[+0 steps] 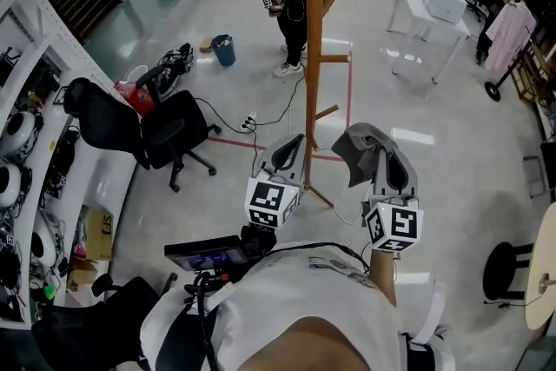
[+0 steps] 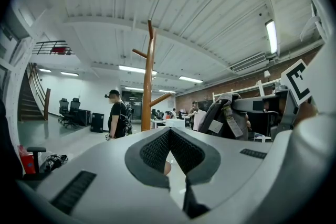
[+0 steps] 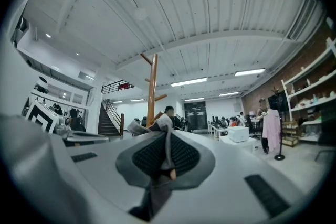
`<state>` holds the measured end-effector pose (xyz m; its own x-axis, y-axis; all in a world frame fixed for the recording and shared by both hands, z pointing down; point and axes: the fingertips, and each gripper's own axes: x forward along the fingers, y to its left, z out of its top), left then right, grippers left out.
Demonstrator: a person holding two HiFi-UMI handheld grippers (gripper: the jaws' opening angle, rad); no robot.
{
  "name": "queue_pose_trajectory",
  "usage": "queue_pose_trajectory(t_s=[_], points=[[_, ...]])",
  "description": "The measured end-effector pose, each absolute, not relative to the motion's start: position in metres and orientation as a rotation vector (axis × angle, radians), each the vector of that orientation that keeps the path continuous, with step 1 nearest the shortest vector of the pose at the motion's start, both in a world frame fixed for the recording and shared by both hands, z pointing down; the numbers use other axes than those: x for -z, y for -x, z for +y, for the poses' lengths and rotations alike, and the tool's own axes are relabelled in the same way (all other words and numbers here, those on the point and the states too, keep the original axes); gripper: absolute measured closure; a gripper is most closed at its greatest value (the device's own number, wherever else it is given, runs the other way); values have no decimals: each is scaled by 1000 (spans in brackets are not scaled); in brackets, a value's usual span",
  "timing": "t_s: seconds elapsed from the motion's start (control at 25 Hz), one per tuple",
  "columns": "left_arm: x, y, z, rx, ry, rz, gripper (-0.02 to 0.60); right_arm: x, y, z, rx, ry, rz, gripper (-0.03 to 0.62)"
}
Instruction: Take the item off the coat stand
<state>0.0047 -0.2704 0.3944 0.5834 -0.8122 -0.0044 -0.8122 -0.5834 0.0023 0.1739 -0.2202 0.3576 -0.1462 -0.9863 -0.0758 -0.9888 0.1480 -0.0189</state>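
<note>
The wooden coat stand (image 1: 314,56) rises from the floor in front of me, its pegs bare; it also shows as the stand (image 2: 148,81) and the stand (image 3: 152,86) in the two gripper views. My right gripper (image 1: 382,154) is just right of the pole and shut on a grey cloth item (image 1: 358,148). The cloth bunches over its tips and hangs clear of the stand. Between the right gripper's (image 3: 167,134) pads a fold of the cloth (image 3: 157,124) is pinched. My left gripper (image 1: 295,143) hangs left of the pole, shut and holding nothing; its tips (image 2: 169,131) meet.
A person in black (image 1: 291,4) stands beyond the stand. A black office chair (image 1: 148,130) and a blue bin (image 1: 224,49) are to the left, with cables on the floor. A white table (image 1: 426,13), a pink garment on a rack (image 1: 508,30) and a stool (image 1: 508,269) lie to the right.
</note>
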Motion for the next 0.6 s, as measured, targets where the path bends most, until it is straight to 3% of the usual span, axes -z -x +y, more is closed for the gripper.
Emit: queue_pose_trajectory(t_s=[0.6], points=[[-399, -5, -256, -9, -2790, -1425, 578, -366, -165, -209, -26, 1999, 2363, 565]])
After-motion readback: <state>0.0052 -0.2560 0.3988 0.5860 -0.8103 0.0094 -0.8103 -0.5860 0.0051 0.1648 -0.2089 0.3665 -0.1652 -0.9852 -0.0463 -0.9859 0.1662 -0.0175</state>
